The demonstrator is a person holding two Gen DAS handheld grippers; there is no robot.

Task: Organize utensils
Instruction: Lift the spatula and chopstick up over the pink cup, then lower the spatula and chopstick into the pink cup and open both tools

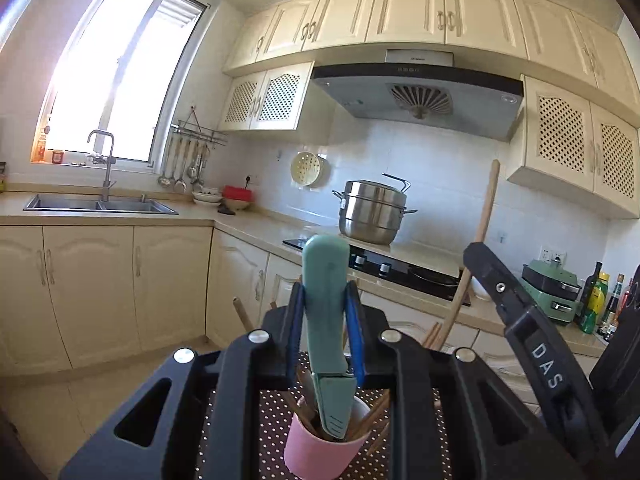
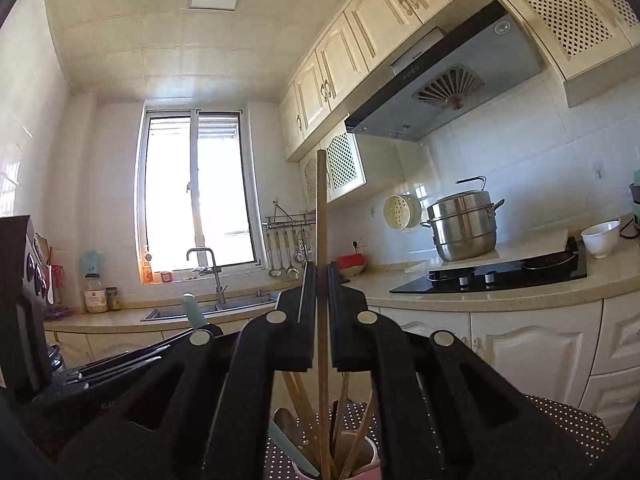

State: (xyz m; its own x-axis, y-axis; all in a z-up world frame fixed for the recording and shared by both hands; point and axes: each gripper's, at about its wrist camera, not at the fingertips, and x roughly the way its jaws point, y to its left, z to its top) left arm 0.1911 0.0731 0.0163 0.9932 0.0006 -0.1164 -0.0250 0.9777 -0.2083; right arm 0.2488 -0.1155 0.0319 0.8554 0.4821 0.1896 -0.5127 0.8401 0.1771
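Observation:
My left gripper [image 1: 326,304] is shut on a teal-handled utensil [image 1: 326,280] that stands upright with its lower end inside a pink cup [image 1: 320,446]. The cup holds several wooden chopsticks and sits on a brown polka-dot cloth [image 1: 272,424]. My right gripper [image 2: 322,280] is shut on a long wooden stick [image 2: 321,208], held upright, its lower end reaching into the same pink cup [image 2: 368,454]. The right gripper also shows in the left wrist view [image 1: 520,320], with the stick [image 1: 486,216] beside it. The teal handle tip shows in the right wrist view [image 2: 192,308].
A kitchen counter with a double sink [image 1: 100,204] and tap lies at the left. A steel steamer pot [image 1: 372,212] stands by a black hob [image 1: 400,268]. A green appliance [image 1: 554,292] and bottles [image 1: 596,300] stand at the right. A white bowl [image 2: 600,238] is near the hob.

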